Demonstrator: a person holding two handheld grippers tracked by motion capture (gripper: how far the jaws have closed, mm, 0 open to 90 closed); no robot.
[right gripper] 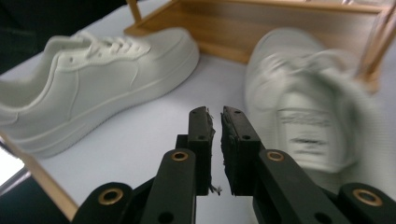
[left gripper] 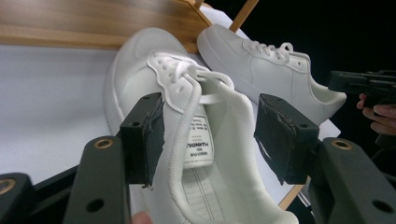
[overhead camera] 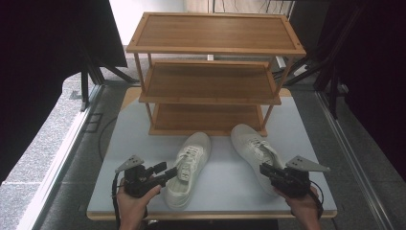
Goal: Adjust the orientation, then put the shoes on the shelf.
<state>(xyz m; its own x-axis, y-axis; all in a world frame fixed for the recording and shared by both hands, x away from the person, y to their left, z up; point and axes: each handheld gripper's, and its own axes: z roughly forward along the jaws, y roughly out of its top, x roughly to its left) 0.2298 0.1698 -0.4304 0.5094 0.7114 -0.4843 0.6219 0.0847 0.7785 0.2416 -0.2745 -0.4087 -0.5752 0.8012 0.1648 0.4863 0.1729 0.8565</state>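
On the white table (overhead camera: pixel 225 191), in front of the 3-tier wooden rack (overhead camera: pixel 210 72), 2 white sneakers are still lying, so nothing has been shelved yet. The left gripper (left gripper: pixel 210 135) is held with its jaws wide apart astride the collar and tongue of the left sneaker (overhead camera: pixel 187 167), not yet clamped. The right gripper (right gripper: pixel 217 140) is seen with its jaws almost closed and empty, just beside the right sneaker (overhead camera: pixel 253 151). Both lifts and placements are judged to remain.
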